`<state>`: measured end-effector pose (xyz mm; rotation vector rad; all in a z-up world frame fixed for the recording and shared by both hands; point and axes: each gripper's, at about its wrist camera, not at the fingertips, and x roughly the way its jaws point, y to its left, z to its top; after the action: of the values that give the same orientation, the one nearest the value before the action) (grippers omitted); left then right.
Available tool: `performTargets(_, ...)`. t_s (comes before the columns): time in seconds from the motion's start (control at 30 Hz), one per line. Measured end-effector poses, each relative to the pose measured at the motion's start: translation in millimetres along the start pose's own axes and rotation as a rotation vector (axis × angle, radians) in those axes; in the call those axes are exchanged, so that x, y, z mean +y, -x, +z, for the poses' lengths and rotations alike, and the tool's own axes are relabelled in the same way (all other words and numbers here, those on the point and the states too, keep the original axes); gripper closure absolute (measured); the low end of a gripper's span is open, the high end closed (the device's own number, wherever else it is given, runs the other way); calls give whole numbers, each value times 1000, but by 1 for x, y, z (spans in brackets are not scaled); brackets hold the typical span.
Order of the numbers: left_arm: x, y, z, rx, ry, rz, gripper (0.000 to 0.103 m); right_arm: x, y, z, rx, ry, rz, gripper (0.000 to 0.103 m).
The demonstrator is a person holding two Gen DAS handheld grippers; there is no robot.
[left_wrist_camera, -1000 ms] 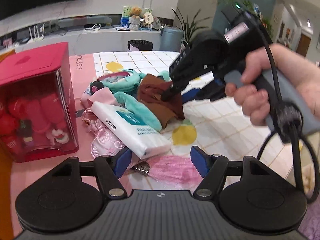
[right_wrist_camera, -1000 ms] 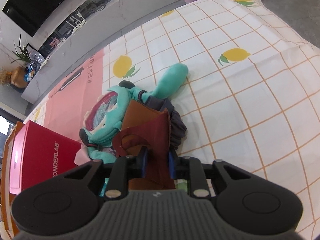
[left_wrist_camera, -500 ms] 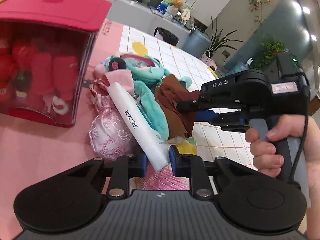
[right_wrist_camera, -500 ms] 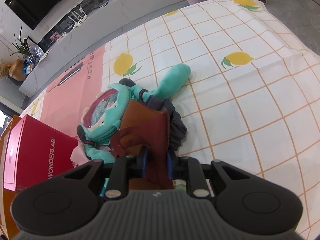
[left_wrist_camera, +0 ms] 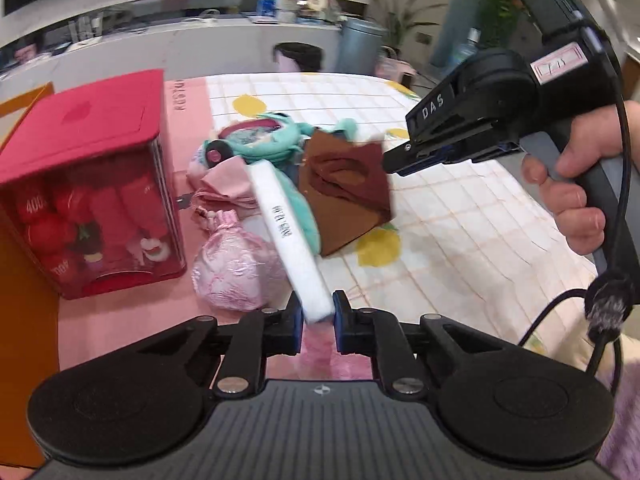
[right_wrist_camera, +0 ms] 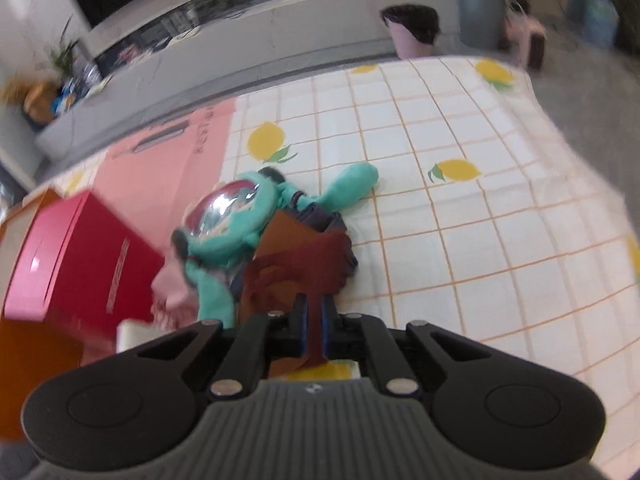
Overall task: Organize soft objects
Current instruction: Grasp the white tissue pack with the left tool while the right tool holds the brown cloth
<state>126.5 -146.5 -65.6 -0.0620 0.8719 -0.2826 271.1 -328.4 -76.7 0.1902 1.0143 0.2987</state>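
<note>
My left gripper (left_wrist_camera: 316,314) is shut on the near end of a white tissue pack (left_wrist_camera: 288,232), which tilts up over the pile. My right gripper (right_wrist_camera: 315,312) is shut on a brown cloth (right_wrist_camera: 296,268) and holds it lifted above the pile; the cloth (left_wrist_camera: 344,188) and the right gripper (left_wrist_camera: 390,160) also show in the left wrist view. Under them lie a teal plush toy (right_wrist_camera: 228,220), a pink satin pouch (left_wrist_camera: 232,272) and a pink cloth (left_wrist_camera: 224,184).
A red box with a clear front and red plush inside (left_wrist_camera: 88,184) stands left of the pile. The table carries a lemon-print checked cloth (right_wrist_camera: 460,240) and a pink mat (left_wrist_camera: 120,332). An orange edge (left_wrist_camera: 24,272) lies at far left.
My left gripper closed on the tissue pack and lifted its near end. My right gripper raised the brown cloth off the pile.
</note>
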Motion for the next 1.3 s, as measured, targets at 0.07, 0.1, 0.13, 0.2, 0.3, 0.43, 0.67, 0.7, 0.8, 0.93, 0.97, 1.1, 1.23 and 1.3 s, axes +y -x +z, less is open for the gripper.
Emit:
performTargets(0.07,2,3,0,25,-39,-56,87,6,13,-7,-1,65,-8,99)
performTargets(0.1,3,2,-1,30,-50,-61,87,10,18,-11,3,94,9,98)
performTargets(0.13,4,0,-2,30,-53,-50,87,12,20,-14,9,118,35,96)
performTargets(0.2,5,-6,-5,33,-47,-33,87,14,15,-16,22,128,54,87)
performTargets(0.3,7,-12,-6,35,-40,-42,86,11,2,-15,30,79,-26,49)
performTargets(0.43,5,-20,-3,23,-46,-33,86,6,-16,-9,41,1,-34,32)
performTargets(0.67,5,-29,3,-22,-21,-26,76,12,-50,1,56,-67,-53,25)
performTargets(0.7,6,-31,4,-31,-12,-21,73,14,-53,1,64,-66,-54,25)
performTargets(0.8,10,-40,8,-27,19,-7,73,19,-58,0,68,-50,-76,25)
performTargets(0.93,18,-46,9,-26,54,-9,74,18,-59,0,55,-78,-98,34)
performTargets(0.97,19,-47,8,-32,61,-6,80,18,-59,-1,54,-82,-100,38)
performTargets(1.1,21,-44,5,-47,81,7,87,19,-56,-2,40,-58,-119,63)
performTargets(1.23,21,-40,4,-56,81,14,89,16,-53,-2,45,-65,-107,79)
performTargets(1.3,21,-35,4,-55,87,10,89,15,-47,-3,50,-65,-100,80)
